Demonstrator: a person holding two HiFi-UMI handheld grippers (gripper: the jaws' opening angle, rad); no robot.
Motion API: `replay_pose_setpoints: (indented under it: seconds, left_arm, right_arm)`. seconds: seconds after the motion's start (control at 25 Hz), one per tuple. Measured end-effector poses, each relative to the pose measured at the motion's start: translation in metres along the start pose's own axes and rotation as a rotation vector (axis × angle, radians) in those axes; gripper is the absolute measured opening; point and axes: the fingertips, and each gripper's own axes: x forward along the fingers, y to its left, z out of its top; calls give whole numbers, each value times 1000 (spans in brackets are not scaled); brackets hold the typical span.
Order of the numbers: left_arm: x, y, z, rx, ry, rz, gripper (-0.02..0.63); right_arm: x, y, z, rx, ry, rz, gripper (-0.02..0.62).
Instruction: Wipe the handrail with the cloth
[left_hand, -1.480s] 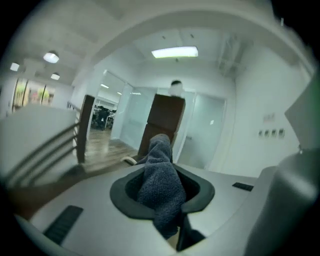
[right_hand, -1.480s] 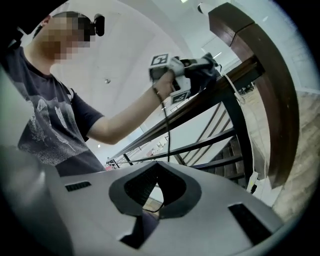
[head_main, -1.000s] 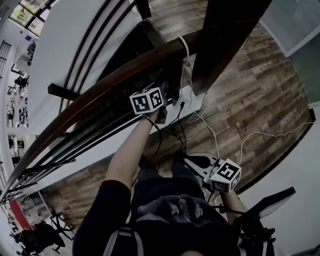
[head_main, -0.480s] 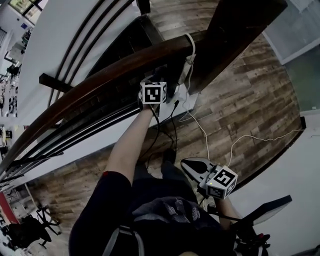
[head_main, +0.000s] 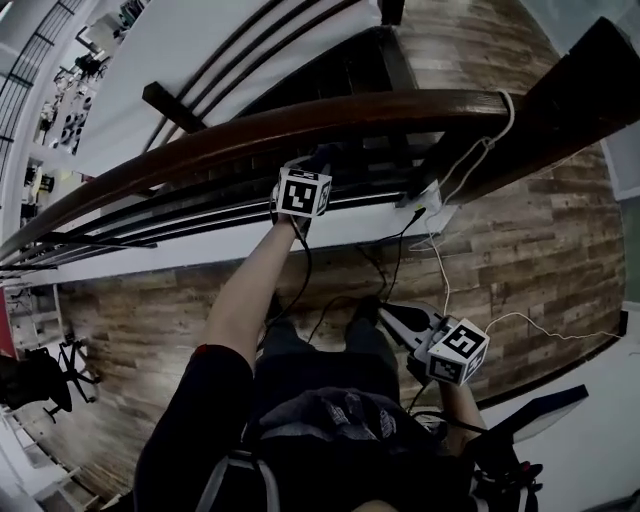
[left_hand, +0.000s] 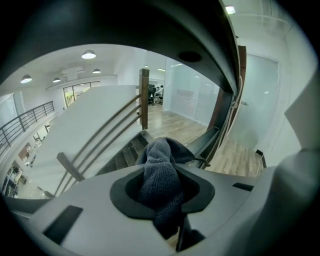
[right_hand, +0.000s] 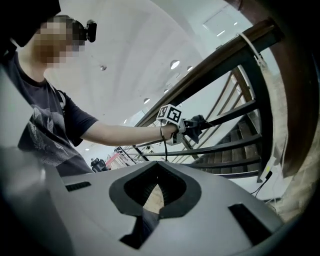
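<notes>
Left arm is reaching out forward. The left gripper (head_main: 320, 162) is sitting just under the near edge of the dark wooden handrail (head_main: 200, 145). Its jaws are clamping a grey knitted cloth (left_hand: 159, 172); a bunched end is poking out past the tips. From the left gripper view, the rail's underside is looming dark overhead, with stair treads (left_hand: 125, 156) dropping away beyond the cloth. I cannot tell whether the cloth is actually touching the wood.

The right gripper (head_main: 398, 320) is hanging low by the person's right hip, well apart from the rail. Its jaws are meeting at the tips, gripping nothing, with only a sliver of floor showing through behind them.

Surroundings:
- Thin metal bars (head_main: 200, 215) are running parallel below the handrail, close beneath the left gripper.
- A thick dark newel post (head_main: 570, 90) is closing off the rail's right end.
- A white cable (head_main: 445, 180) is looping over the rail beside the post and trailing down to a white power strip (head_main: 428, 198) at the base of the railing. This is lying in the way further right along the rail.
- Black cables (head_main: 300, 290) are dangling from the left gripper towards the person's legs.
- A wood-plank floor (head_main: 520, 250) is stretching below.
</notes>
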Motion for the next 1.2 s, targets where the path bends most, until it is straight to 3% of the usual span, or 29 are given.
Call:
replay_pose_setpoints:
  seconds: [0.24, 0.4, 0.6, 0.76, 0.92, 1.2]
  left_arm:
    - [-80, 140, -64, -25, -24, 16, 95]
    - [-149, 247, -106, -46, -49, 22, 95]
    - [-223, 385, -171, -90, -32, 108, 95]
    - [-273, 476, -210, -166, -9, 162, 95]
    - [-316, 549, -241, -198, 11, 247, 95]
    - [-398, 673, -304, -337, 35, 499, 95]
  right_arm:
    - [118, 55, 5, -90, 74, 30, 5]
    - [230, 131, -3, -121, 110, 78, 5]
    - [328, 216, -20, -93, 186, 194, 5]
    - [366, 244, -32, -89, 328, 235, 5]
    - [392, 243, -37, -150, 367, 220, 5]
    - [424, 254, -50, -157, 453, 218, 5]
